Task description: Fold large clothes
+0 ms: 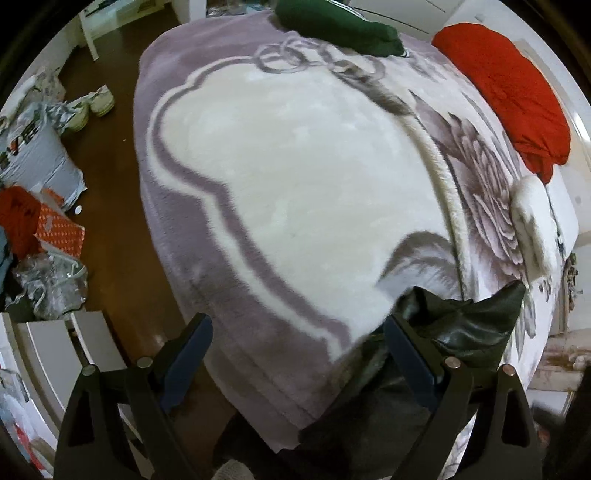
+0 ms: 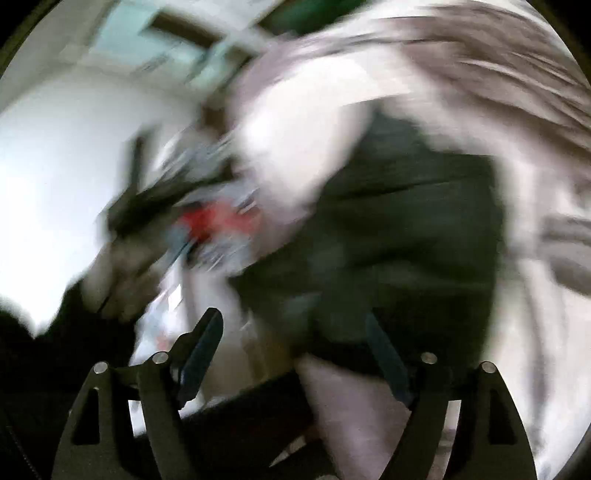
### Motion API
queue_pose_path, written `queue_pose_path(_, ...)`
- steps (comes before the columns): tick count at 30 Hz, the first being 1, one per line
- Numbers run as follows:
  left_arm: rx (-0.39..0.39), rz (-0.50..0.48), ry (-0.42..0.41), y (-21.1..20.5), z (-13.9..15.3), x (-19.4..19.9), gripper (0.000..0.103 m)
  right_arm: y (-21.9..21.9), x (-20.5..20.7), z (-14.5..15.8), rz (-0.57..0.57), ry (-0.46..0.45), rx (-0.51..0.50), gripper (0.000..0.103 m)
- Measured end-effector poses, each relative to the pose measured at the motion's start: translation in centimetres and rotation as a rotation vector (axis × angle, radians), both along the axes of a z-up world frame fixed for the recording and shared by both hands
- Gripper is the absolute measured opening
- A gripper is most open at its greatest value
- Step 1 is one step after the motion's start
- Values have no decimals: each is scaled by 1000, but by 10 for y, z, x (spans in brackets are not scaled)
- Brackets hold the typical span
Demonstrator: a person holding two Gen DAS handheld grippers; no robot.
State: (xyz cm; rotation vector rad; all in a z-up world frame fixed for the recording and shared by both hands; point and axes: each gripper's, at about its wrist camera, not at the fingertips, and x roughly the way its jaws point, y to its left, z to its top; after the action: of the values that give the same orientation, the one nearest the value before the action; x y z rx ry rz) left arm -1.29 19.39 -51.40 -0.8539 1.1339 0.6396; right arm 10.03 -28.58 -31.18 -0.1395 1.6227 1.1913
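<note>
A black leather-like garment lies bunched at the near right edge of the bed's lilac and white blanket. My left gripper is open above the bed's near edge; its right finger is beside the garment. In the right wrist view, badly blurred, the black garment fills the middle on the blanket. My right gripper is open just in front of it. A folded green garment and a red garment lie at the bed's far end.
The wooden floor lies left of the bed, with sneakers, bags and an orange box. White furniture stands at the near left. A white fluffy item lies at the bed's right edge.
</note>
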Motion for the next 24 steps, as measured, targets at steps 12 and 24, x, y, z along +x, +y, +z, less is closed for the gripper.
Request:
queue_pose_path(12,-27,-110,45,-29,-24,26,95,40,56,-170,6,406,-25,103)
queue_pose_path(24,123,-121,5,-31,22,40,95,-106,-10,-82,-928,337,187,59)
